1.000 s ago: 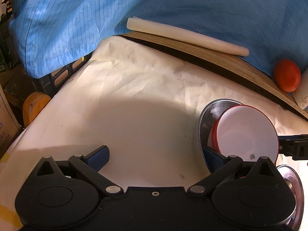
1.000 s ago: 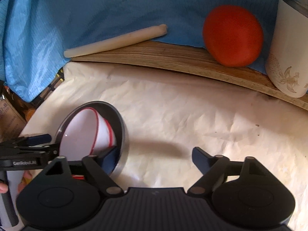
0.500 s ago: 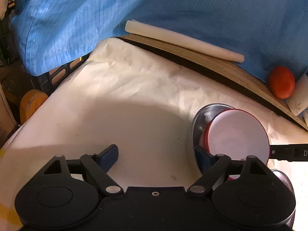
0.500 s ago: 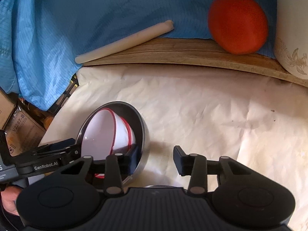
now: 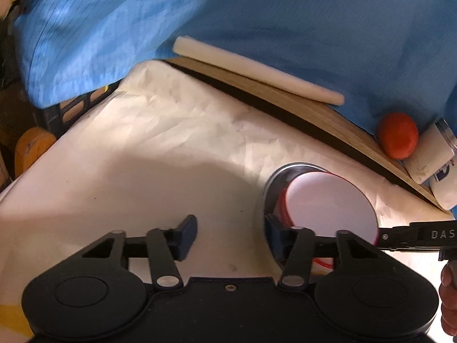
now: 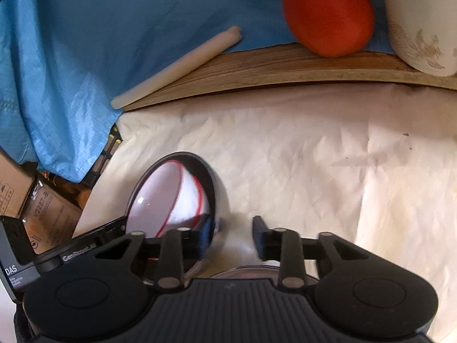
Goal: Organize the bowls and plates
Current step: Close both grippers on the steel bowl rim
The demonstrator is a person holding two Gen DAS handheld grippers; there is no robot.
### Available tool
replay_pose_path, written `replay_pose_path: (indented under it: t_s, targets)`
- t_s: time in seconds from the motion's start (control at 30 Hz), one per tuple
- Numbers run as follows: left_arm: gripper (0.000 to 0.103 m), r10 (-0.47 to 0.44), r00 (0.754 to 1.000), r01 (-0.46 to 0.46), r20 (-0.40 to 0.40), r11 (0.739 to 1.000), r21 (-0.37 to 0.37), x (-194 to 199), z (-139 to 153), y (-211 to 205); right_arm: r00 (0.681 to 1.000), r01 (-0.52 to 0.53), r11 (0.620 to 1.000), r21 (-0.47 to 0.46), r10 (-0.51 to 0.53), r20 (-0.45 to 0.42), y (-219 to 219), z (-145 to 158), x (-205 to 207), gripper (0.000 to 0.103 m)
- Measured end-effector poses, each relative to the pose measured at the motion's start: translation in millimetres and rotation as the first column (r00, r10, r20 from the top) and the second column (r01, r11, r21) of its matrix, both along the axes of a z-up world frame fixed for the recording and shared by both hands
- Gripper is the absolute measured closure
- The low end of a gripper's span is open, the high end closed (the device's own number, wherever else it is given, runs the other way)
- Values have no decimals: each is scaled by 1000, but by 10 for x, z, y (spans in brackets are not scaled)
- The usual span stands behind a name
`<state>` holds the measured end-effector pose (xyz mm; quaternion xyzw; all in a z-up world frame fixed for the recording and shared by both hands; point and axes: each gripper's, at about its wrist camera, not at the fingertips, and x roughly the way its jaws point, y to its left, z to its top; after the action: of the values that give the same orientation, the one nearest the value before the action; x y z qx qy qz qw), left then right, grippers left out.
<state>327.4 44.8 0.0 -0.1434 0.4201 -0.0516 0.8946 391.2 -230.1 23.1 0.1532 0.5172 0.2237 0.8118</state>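
A steel bowl (image 6: 220,200) stood tipped on the paper-covered worktop (image 6: 300,157) with a red-rimmed white bowl (image 6: 160,197) nested inside. The right tool (image 6: 232,235) was closing, its jaws astride the steel rim with a narrow gap left. The left tool (image 5: 230,235) was closing too, half wide, one finger (image 5: 275,235) inside the steel bowl's rim, the other over bare paper.

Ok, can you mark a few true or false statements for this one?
1. A red-rimmed white bowl sits inside the steel bowl. True.
2. The orange ball lies on the paper. False: it rests on the wooden board.
3. The white stick lies on the board, against the blue cloth. True.
4. No gripper is near the steel bowl. False: the left gripper and right gripper, both closing, each have one finger inside its rim.
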Motion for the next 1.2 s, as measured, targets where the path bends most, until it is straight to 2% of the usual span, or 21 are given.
replay_pose_path:
  t_s: [0.1,0.23,0.43,0.6,0.77,0.83,0.9,0.93,1.03,1.2]
  targets:
    - [62,-11,1000,11,8,1000,5,-1,14,-33,1000,0,1000,-28,1,29,88,46,-62,88]
    - [65,-12,1000,12,3,1000,-13,14,10,-21,1000,15,1000,-24,-15,27,102,52,-65,88]
    - [65,-9,1000,9,6,1000,-18,11,6,-22,998,59,998,11,-59,1,43,5,-66,82]
    - [64,-9,1000,9,5,1000,-29,9,-10,-2,998,65,998,20,-65,-4,27,0,-80,86]
    - [64,-4,1000,4,-8,999,-44,20,-17,13,995,99,993,63,-96,-38,-64,-60,-54,75]
    - [64,-4,1000,3,-11,999,-48,23,-23,15,993,109,991,73,-105,-49,-84,-78,-52,74]
    - [65,0,1000,-1,-11,999,-50,14,-26,10,995,93,993,70,-90,-45,-71,-66,-53,85]
    - [66,3,1000,-3,-9,999,-54,9,-26,5,995,88,993,76,-84,-51,-58,-56,-54,88]
    - [91,-8,1000,7,-10,997,-82,3,-31,-15,994,102,993,62,-99,-42,-15,-19,-85,88]
    - [93,-11,1000,11,0,998,-66,-35,-16,-92,985,163,980,118,-153,-85,-96,-83,-99,89]
